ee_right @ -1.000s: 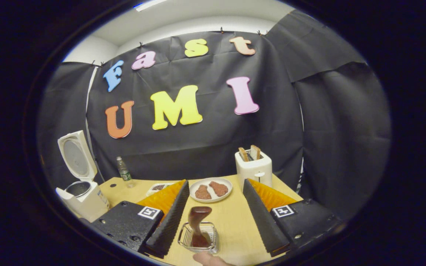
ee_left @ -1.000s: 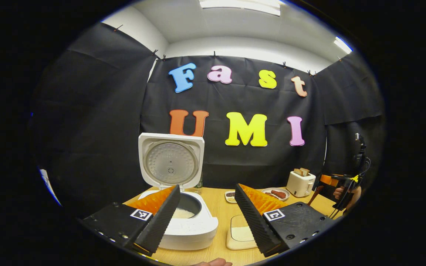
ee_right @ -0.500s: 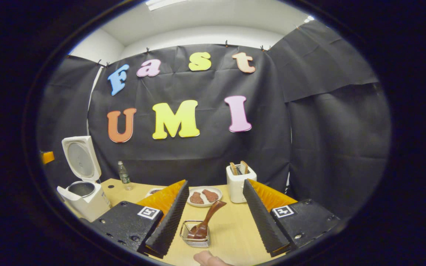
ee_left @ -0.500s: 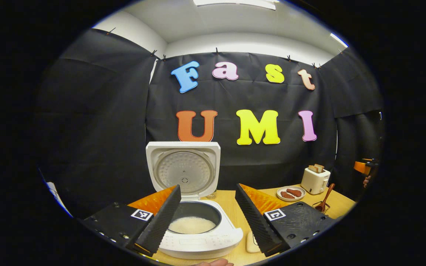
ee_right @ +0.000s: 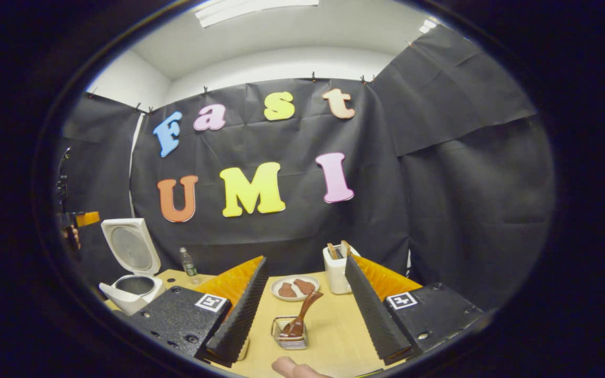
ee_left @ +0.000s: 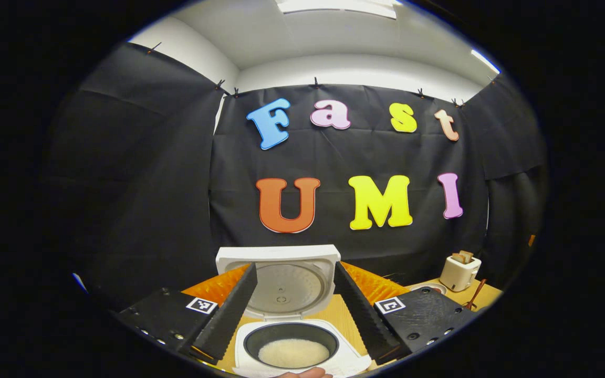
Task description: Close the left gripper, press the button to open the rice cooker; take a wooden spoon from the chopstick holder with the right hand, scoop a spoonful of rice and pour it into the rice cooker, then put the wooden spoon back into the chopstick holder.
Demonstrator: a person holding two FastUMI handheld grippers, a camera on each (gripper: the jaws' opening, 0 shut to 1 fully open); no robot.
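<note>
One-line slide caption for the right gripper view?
Open right gripper faces the wooden spoon resting in its chopstick holder; rice cooker stands open.

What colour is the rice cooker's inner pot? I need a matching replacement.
Dark grey to black inner pot, inside the white rice cooker; the left gripper view shows it best.

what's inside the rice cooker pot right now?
The rice cooker lid is up. A shallow layer of white rice covers the pot's bottom, which is hidden beneath it; the dark inner wall shows above.
</note>
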